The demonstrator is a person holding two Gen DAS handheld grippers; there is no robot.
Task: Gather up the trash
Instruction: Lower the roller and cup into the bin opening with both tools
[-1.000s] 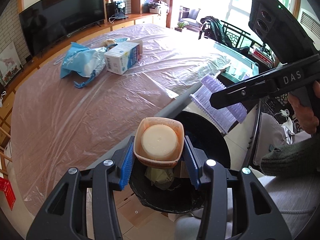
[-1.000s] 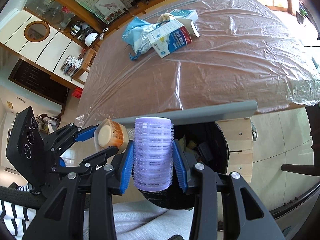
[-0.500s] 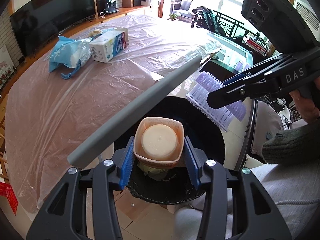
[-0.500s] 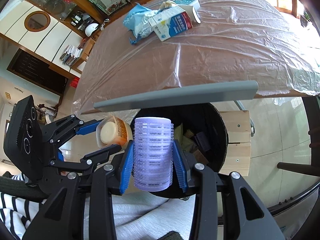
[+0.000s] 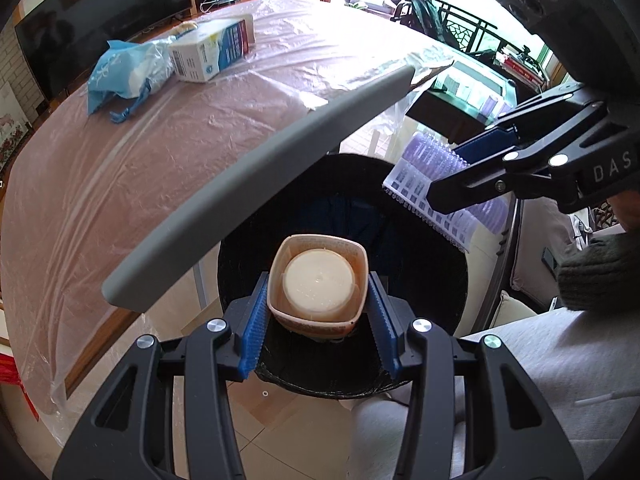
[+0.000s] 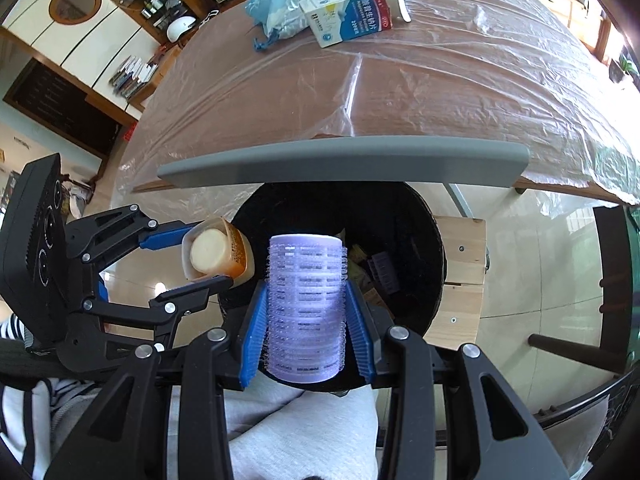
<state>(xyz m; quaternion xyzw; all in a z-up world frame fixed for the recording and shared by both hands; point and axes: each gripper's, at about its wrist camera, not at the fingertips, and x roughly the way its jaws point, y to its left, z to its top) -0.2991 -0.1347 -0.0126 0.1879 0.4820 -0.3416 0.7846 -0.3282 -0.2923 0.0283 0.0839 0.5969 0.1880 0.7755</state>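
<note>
Left wrist: left tool (image 5: 318, 300) clamps squarish plastic cup (image 5: 318, 282); right tool (image 6: 306, 312) grips bristly roller (image 6: 306, 304).

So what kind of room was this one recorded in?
Most likely a home living or dining room: a big television on a wooden sideboard, a large table under plastic sheeting, and a black trash bin beside it.

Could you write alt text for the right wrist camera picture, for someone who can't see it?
The right gripper holds a purple hair roller above an open black trash bin; beside it the left gripper holds an orange cup.
</note>
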